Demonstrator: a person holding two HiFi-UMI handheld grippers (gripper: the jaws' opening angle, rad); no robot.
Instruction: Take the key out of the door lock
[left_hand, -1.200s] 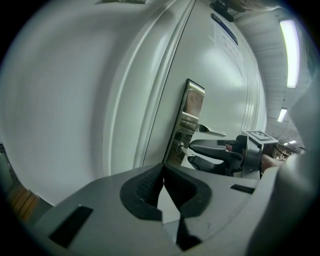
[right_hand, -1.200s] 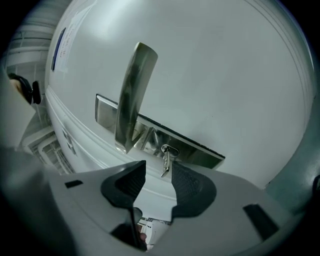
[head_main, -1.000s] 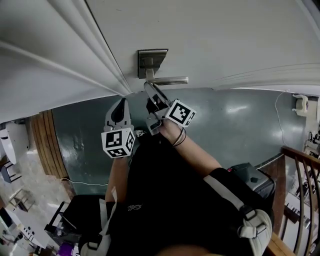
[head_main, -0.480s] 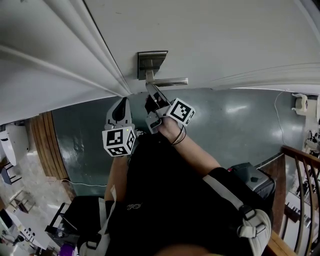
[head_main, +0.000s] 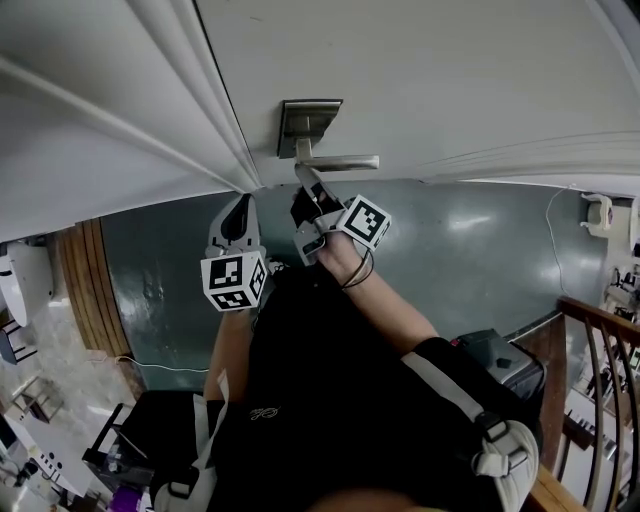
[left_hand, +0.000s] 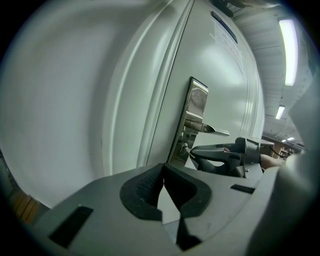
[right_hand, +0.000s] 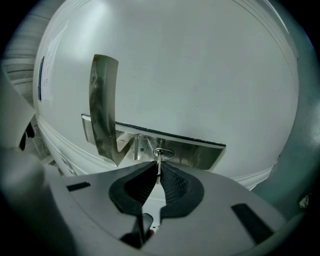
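The right claw has its jaws drawn narrow and closing, with the key standing thin and upright between the pad tips; the pads look to be pressing its flat sides. The key runs straight ahead of the tips into the keyhole of the lock plate, so the task's thing sits at the very mouth of this claw, its far end in the lock. Just past the tips and a little to one side, the handle juts out from the plate, close to the claw but apart from it. In the head view the right claw points at the door just below the handle, which reaches away to the claw's right. The left claw hangs beside it on the left, drawn back from the door and touching nothing; its pads meet at the tips with nothing between them. Ahead of that claw are the door's edge and the frame, near but apart. Behind both claws, toward the person, the way back lies open above the floor.
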